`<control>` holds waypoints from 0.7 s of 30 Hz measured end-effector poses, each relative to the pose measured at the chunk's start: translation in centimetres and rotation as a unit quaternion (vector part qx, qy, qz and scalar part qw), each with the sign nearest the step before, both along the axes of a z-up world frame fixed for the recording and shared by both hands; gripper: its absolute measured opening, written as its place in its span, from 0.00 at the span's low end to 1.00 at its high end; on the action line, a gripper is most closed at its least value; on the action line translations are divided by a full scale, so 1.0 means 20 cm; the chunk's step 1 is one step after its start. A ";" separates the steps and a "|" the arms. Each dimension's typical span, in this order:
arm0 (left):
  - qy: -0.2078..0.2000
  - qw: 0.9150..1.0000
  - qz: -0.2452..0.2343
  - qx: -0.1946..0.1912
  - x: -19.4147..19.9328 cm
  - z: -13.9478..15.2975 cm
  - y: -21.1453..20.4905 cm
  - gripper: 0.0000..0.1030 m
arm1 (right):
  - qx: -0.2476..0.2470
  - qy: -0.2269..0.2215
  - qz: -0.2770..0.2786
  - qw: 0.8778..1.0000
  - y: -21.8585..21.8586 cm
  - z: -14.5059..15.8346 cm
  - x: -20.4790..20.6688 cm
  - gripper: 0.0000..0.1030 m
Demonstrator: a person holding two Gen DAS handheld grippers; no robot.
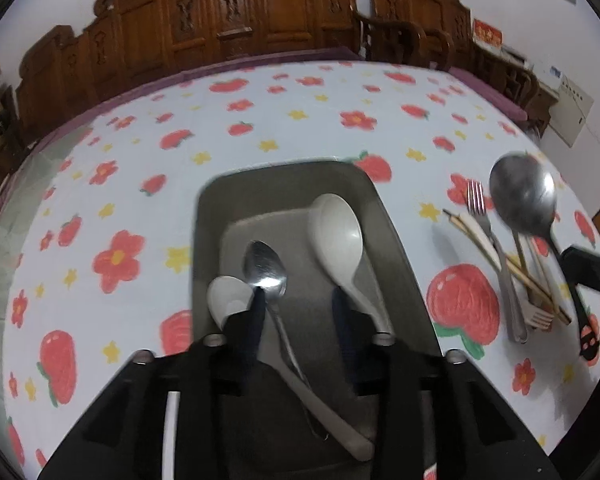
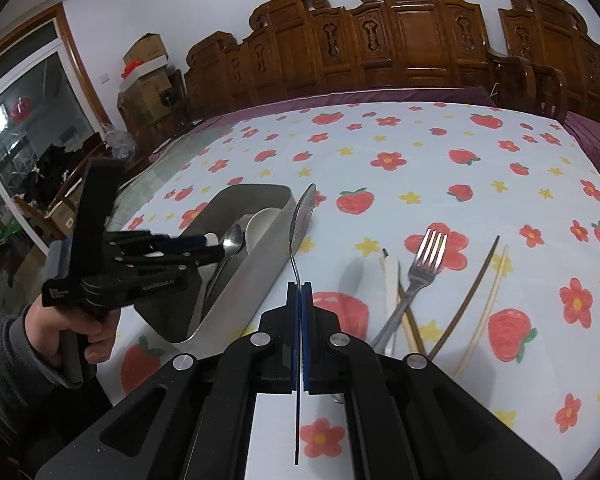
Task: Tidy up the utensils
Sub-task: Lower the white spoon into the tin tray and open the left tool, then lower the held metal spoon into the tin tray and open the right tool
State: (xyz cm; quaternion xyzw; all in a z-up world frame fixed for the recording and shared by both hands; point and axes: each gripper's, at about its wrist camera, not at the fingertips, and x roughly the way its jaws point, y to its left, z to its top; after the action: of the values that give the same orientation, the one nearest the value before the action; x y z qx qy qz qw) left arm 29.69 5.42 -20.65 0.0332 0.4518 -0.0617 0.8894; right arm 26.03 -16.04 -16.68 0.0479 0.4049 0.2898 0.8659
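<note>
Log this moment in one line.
left gripper: open over tray | right gripper: shut on large metal spoon | fork: on table

tray (image 1: 288, 184): matt grey metal
ladle (image 1: 336, 232): smooth white plastic
spoon (image 1: 265, 266): glossy metal
fork (image 2: 424, 264): shiny metal
cloth (image 2: 420, 160): matt, printed
chairs (image 2: 380, 40): carved, polished wood

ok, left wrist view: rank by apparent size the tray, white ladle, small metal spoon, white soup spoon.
1. Grey tray
2. White ladle
3. Small metal spoon; its handle is partly hidden
4. White soup spoon; mostly hidden behind a finger of the left gripper, so unsure
</note>
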 end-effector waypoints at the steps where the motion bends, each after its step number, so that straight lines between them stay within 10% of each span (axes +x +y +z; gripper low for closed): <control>1: -0.004 1.000 0.003 -0.004 -0.01 0.02 0.01 0.35 | -0.001 0.000 0.001 1.000 0.01 0.00 -0.01 0.02; 9: -0.060 0.998 0.029 -0.002 -0.13 0.18 0.14 0.77 | -0.005 -0.010 0.020 1.000 0.15 0.06 -0.02 0.02; 21: -0.094 0.993 0.074 -0.025 -0.19 0.30 0.38 0.84 | 0.007 0.005 0.031 0.999 0.41 0.06 0.06 0.02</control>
State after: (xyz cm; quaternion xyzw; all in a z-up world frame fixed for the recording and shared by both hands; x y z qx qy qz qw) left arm 25.82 13.08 -14.60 -0.0171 0.3661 -0.0042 0.9304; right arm 27.21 -7.78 -15.40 0.0432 0.4083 0.3192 0.8541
